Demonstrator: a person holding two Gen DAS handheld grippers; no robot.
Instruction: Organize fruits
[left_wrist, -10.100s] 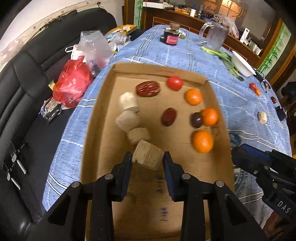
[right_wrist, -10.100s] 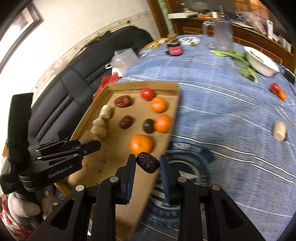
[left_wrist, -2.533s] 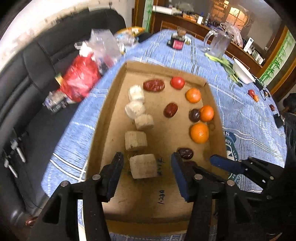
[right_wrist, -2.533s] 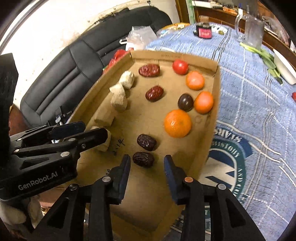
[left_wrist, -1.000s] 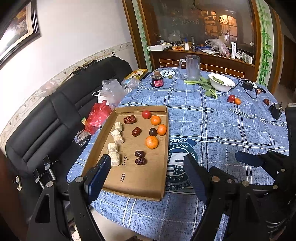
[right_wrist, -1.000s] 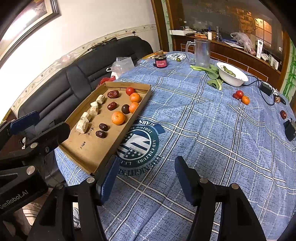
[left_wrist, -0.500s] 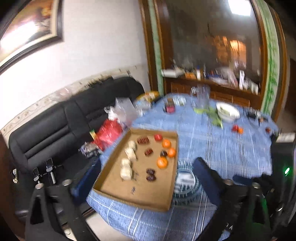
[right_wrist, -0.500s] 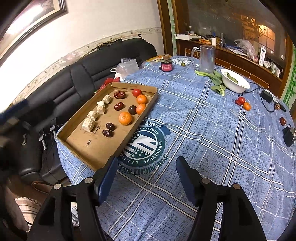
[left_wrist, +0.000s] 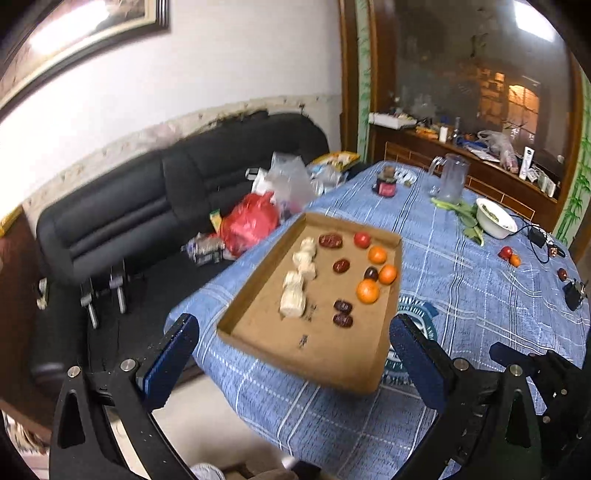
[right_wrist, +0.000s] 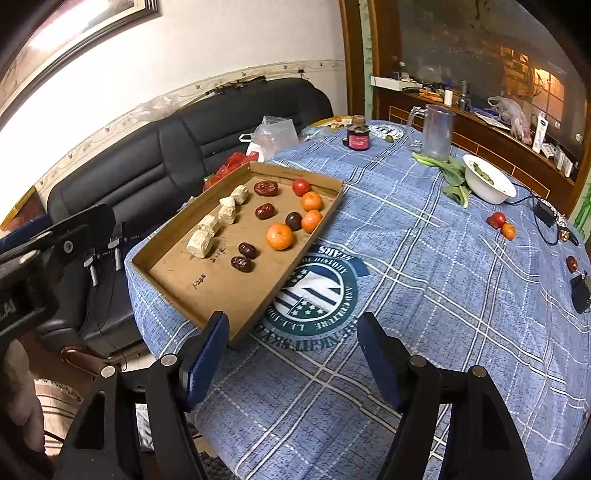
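A shallow cardboard tray (left_wrist: 258, 332) (right_wrist: 177, 280) lies at the near left corner of the blue checked table. In it are a column of pale chunks (right_wrist: 199, 243), several dark red dates (right_wrist: 242, 263), three oranges (right_wrist: 280, 236), a dark plum (right_wrist: 293, 220) and a red tomato (right_wrist: 301, 187). My left gripper (left_wrist: 291, 332) is open and empty, held back and above the tray's near end. My right gripper (right_wrist: 291, 328) is open and empty above the table's near edge, right of the tray. A tomato and a small orange (right_wrist: 500, 224) lie loose at the far right.
A glass jug (right_wrist: 436, 131), a white bowl (right_wrist: 487, 182) with greens, a dark jar (right_wrist: 356, 138) and a black cable with adapter (right_wrist: 546, 214) stand at the far side. A black sofa (right_wrist: 147, 155) with bags is left of the table.
Both grippers have pulled back and up from the tray and opened wide. The chunk and the date they held earlier now lie in the tray.
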